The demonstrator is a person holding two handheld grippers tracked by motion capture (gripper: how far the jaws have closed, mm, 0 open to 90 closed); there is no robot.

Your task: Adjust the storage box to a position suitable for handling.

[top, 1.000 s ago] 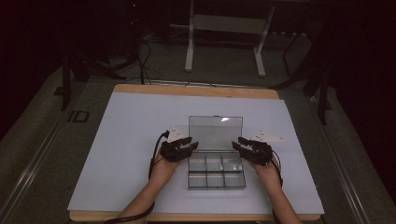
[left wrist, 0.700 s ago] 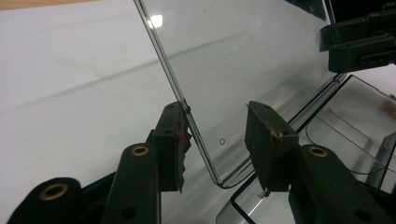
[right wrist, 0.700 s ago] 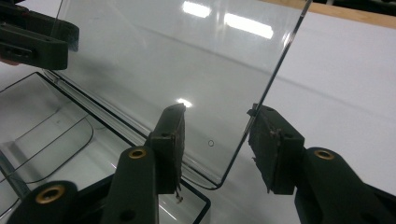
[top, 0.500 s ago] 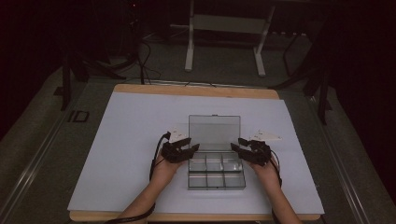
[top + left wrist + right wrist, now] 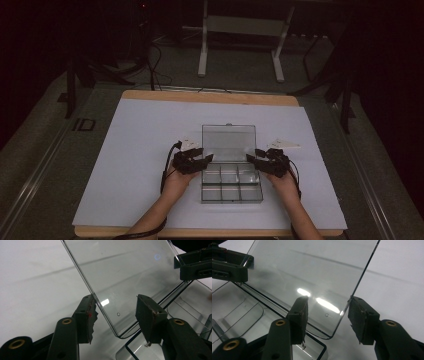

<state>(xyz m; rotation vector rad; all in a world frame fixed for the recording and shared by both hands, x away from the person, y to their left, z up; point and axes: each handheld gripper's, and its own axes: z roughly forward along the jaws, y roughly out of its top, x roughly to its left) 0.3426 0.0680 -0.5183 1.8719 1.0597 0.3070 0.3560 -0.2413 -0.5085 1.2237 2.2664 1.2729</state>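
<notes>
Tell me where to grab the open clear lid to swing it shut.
Take the lid by its two side edges near the hinge, one gripper from each side. It stands raised and thin, so each edge fits between the fingers, hedging that clear plastic may slip.

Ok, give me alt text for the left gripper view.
The left gripper, jaws open and just widened, straddles the side edge of the clear box's raised lid without pinching it. White table cover behind; the right gripper sits top right.

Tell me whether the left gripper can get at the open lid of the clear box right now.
Probably yes: the left gripper, jaws just opening, already straddles the lid at its side edge, with nothing between pads and plastic.
</notes>
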